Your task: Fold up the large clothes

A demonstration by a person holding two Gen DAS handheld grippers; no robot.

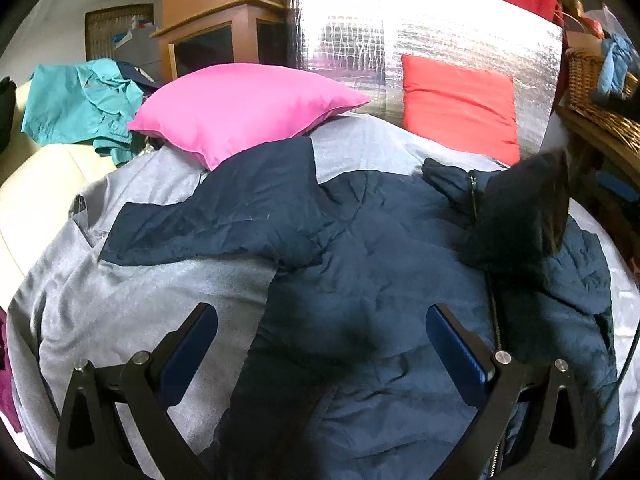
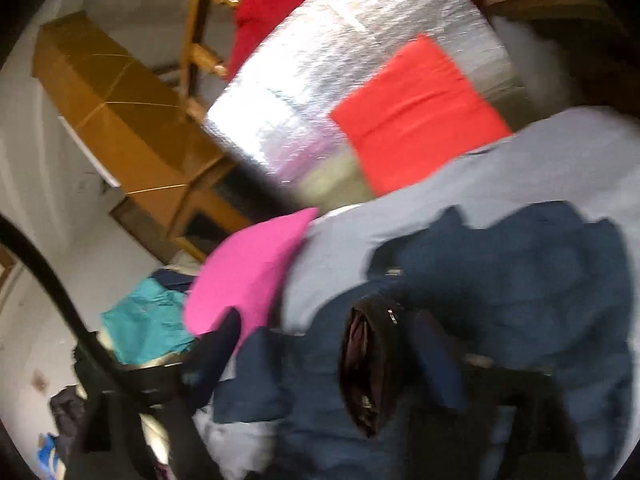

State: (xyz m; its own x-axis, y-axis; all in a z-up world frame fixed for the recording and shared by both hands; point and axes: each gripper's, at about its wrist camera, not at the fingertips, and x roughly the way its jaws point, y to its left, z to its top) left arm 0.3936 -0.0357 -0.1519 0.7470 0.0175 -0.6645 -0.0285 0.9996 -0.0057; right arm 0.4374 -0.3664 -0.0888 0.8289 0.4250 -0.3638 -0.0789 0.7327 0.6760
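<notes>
A navy blue zip jacket [image 1: 360,248] lies spread on a grey sheet [image 1: 120,300], one sleeve stretched to the left. My left gripper [image 1: 322,320] is open and empty, hovering over the jacket's lower body. In the blurred, tilted right wrist view the jacket [image 2: 520,280] fills the lower right. My right gripper [image 2: 328,344] has its fingers wide apart over the jacket with nothing between them. The right gripper also shows as a dark blurred shape [image 1: 520,216] in the left wrist view, above the jacket's collar and zip.
A pink pillow [image 1: 244,108] and a red pillow [image 1: 460,104] lie at the far edge against a silver foil panel [image 1: 360,28]. A teal shirt [image 1: 80,104] lies at the far left. Wicker baskets [image 1: 592,92] stand at the right. A wooden cabinet [image 1: 224,36] stands behind.
</notes>
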